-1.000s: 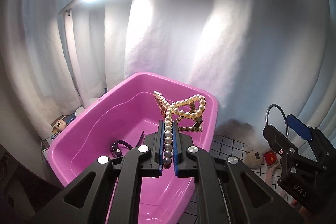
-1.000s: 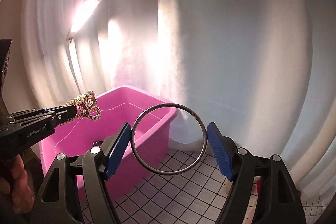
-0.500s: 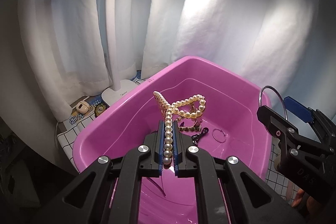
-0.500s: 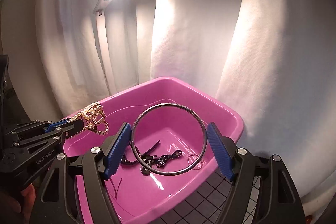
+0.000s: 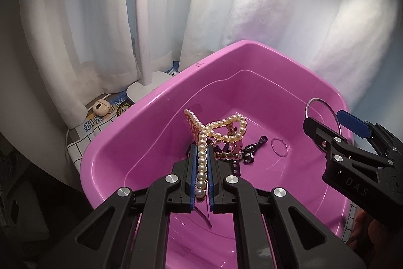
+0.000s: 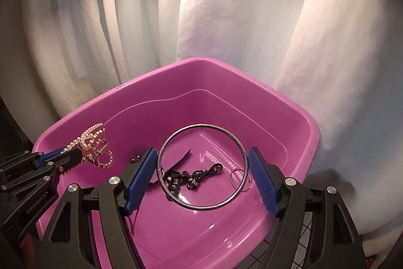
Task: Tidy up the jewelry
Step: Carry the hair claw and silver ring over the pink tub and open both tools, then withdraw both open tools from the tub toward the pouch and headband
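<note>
A pink plastic tub (image 5: 156, 102) (image 6: 297, 115) fills both views. My left gripper (image 5: 202, 155) (image 6: 69, 155) is shut on a pearl and gold hair clip (image 5: 221, 127) (image 6: 94, 143), held over the tub's left side. My right gripper (image 6: 202, 169) (image 5: 327, 122) is shut on a large silver bangle (image 6: 166, 143) (image 5: 308, 105), its blue pads pressing the ring's two sides, above the tub's middle. On the tub floor lie a black printed ribbon (image 6: 194, 175) (image 5: 254, 149), a dark hair clip (image 6: 180, 159) and a thin pink ring (image 5: 279, 146) (image 6: 239, 174).
White curtains (image 5: 277, 17) hang behind the tub. A white lamp base (image 5: 147, 87) and a small beige object (image 5: 99, 107) stand on the checked cloth (image 5: 93, 125) left of the tub. A hand (image 5: 370, 231) shows at the lower right of the left wrist view.
Both grippers have come lower and closer over the tub, carrying the pearl clip and the bangle. The tub's inside and the items on its floor have come into fuller view.
</note>
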A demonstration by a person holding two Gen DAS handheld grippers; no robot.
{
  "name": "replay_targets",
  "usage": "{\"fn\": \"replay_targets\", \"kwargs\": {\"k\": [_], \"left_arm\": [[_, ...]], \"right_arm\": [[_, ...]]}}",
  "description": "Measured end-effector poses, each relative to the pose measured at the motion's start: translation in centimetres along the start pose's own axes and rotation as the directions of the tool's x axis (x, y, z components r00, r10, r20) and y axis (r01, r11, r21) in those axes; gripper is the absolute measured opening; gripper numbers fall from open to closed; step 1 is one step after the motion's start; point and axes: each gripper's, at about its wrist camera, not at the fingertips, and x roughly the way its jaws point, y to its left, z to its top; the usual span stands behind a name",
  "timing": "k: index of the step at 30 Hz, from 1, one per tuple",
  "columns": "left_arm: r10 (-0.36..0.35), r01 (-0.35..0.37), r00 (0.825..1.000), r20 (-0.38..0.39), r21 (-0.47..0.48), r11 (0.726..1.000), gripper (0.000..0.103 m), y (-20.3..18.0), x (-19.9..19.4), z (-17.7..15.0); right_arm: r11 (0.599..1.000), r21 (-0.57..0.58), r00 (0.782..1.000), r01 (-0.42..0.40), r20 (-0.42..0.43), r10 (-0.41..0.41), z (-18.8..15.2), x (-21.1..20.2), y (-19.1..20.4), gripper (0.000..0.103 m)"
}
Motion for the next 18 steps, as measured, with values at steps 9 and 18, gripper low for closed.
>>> {"fn": "replay_targets", "kwargs": {"k": [9, 18], "left_arm": [[0.053, -0.054, 0.996, 0.067, 0.017, 0.998, 0.069, -0.1, -1.3, 0.2], [0.056, -0.055, 0.996, 0.071, -0.006, 0.998, 0.071, 0.2, -1.8, 0.3]], "right_arm": [[0.998, 0.020, 0.998, 0.051, -0.034, -0.050, -0.2, 0.4, -0.6, 0.073], [0.997, 0.038, 0.998, 0.062, -0.009, -0.062, 0.1, -1.1, -0.8, 0.073]]}}
